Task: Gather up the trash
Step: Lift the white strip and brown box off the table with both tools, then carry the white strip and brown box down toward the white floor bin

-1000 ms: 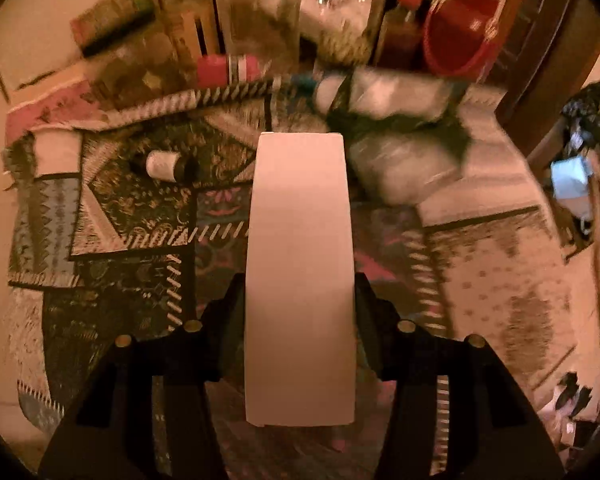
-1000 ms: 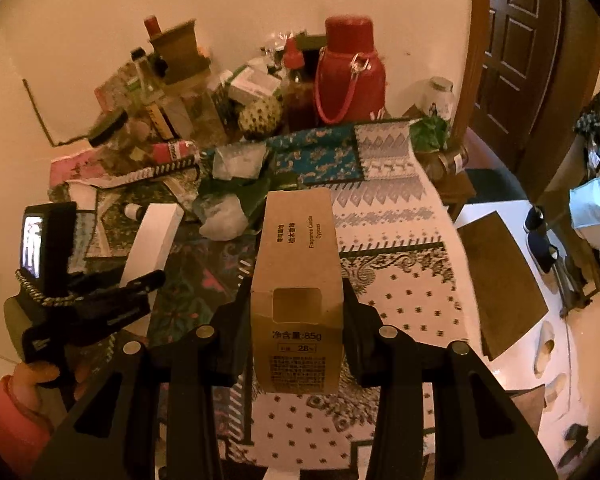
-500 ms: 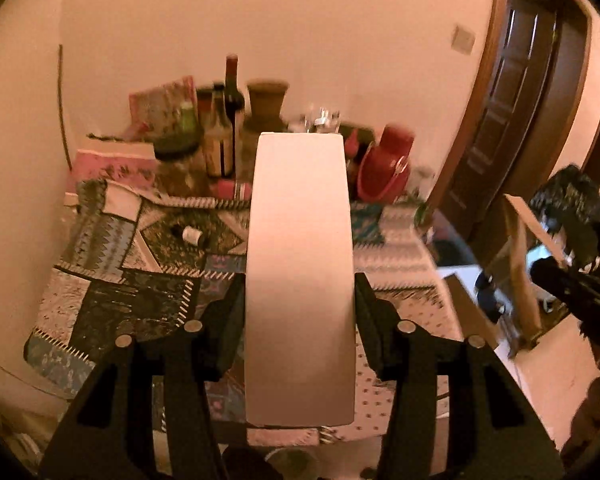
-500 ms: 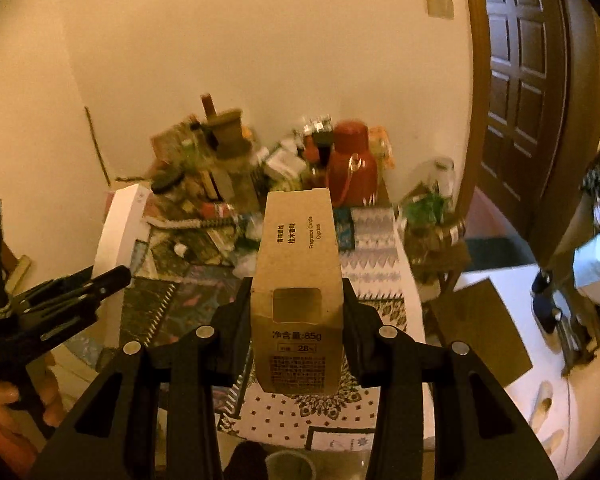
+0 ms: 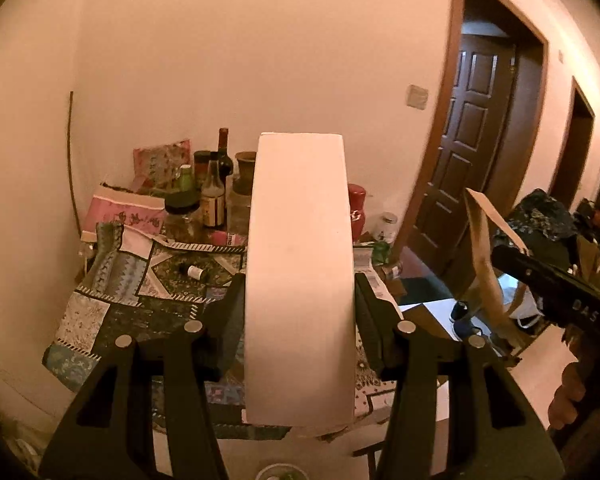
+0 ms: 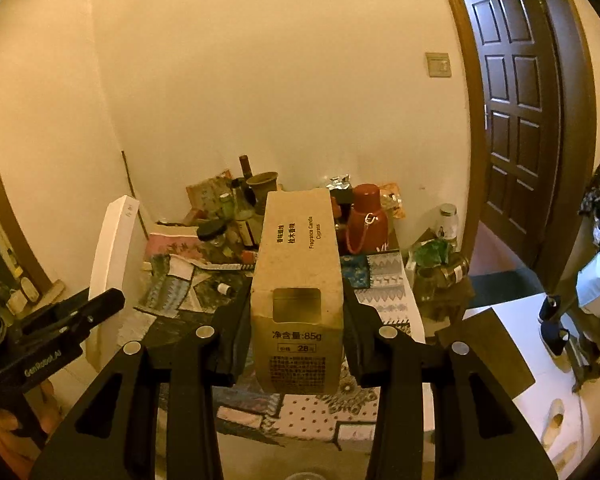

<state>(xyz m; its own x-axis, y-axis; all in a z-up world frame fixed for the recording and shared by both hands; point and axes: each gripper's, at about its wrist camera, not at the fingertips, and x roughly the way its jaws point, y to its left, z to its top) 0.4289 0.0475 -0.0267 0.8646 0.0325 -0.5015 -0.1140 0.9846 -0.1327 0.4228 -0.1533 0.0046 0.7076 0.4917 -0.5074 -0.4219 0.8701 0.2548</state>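
Mid-carry: left gripper [image 5: 300, 320] pinches a white box [image 5: 300, 280] at frame centre, right gripper [image 6: 296, 316] pinches a brown carton [image 6: 296, 280]; next, probably, a bin to drop both in.

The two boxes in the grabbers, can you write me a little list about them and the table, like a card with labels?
left gripper: shut on the white box, a plain long carton
right gripper: shut on the brown box, cardboard with a window cut-out and printed text
where the boxes are: both held in the air, above the near side of the table
table: covered in patterned cloth, crowded at the wall end
on the table: red flask, dark bottles, small vial lying down
door: dark wood, at the right
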